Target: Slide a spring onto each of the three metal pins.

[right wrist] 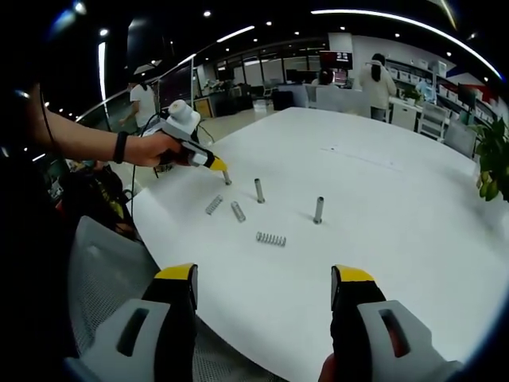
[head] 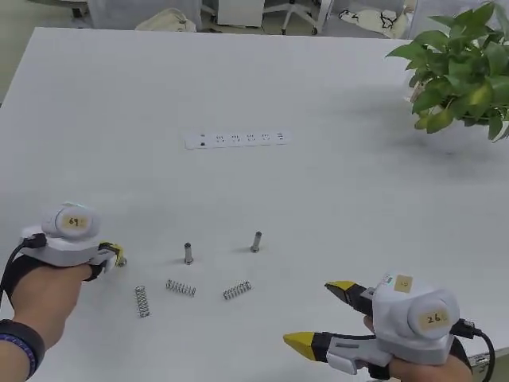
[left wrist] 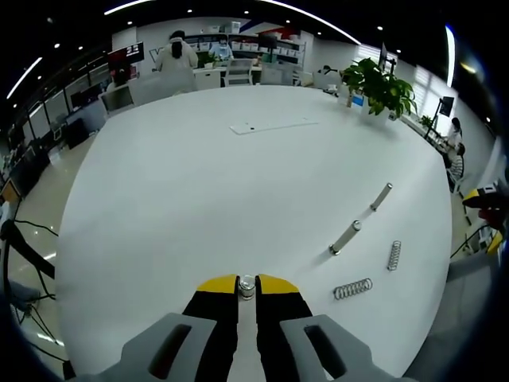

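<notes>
A broad white bench point(head: 334, 183) stretches across an open office. Nearest the person, at the front right, the right tool point(head: 319, 313) hovers just above the surface. Its yellow-tipped jaws are spread wide and have nothing between them.

A little farther in, three springs lie flat on the bench in a loose row, apart from one another. The left spring point(head: 142, 301) points away from the person, while the middle spring point(head: 180, 287) and the right spring point(head: 237, 290) lie more crosswise. None of them is on a pin.

Just beyond the springs, the middle pin point(head: 188, 253) and the right pin point(head: 256, 241) stand upright and bare, well apart. At the same depth on the left, the left tool point(head: 115, 255) has its jaws drawn almost together around the left pin point(left wrist: 247, 284). The pin's silver top shows between the yellow tips in the left gripper view.

Farther back, a white power strip point(head: 236, 139) lies flat near the middle of the bench. A leafy green plant point(head: 461, 72) sits at the far right corner.
</notes>
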Action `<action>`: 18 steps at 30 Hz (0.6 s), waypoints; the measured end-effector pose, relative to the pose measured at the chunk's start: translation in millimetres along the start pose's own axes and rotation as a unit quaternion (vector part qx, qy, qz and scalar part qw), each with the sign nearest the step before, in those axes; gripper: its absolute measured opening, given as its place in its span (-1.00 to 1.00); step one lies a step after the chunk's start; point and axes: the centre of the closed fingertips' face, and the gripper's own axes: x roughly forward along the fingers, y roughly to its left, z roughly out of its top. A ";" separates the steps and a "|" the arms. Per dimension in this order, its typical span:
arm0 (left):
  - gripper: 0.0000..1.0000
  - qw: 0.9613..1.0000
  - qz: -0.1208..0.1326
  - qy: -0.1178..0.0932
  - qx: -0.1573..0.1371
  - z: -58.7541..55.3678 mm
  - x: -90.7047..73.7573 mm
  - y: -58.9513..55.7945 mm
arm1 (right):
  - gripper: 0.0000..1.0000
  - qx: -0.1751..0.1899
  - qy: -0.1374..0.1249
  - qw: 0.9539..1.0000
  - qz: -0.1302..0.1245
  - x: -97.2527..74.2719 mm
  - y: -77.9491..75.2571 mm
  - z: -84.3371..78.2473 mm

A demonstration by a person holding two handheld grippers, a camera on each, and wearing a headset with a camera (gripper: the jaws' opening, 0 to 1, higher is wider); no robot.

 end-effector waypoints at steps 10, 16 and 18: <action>-1.00 1.000 -0.001 -0.001 0.006 1.6 -1.4 -3.2 | 0.34 0.003 -0.001 1.000 -0.002 -1.7 -1.2 -2.0; -1.00 1.000 0.000 -0.001 0.006 1.4 -2.7 -5.4 | 0.34 0.002 0.000 1.000 -0.001 0.1 -0.5 -1.8; -1.00 1.000 -0.001 0.001 0.008 -0.2 -2.5 -6.4 | 0.34 0.002 0.000 1.000 0.001 0.6 0.3 -1.7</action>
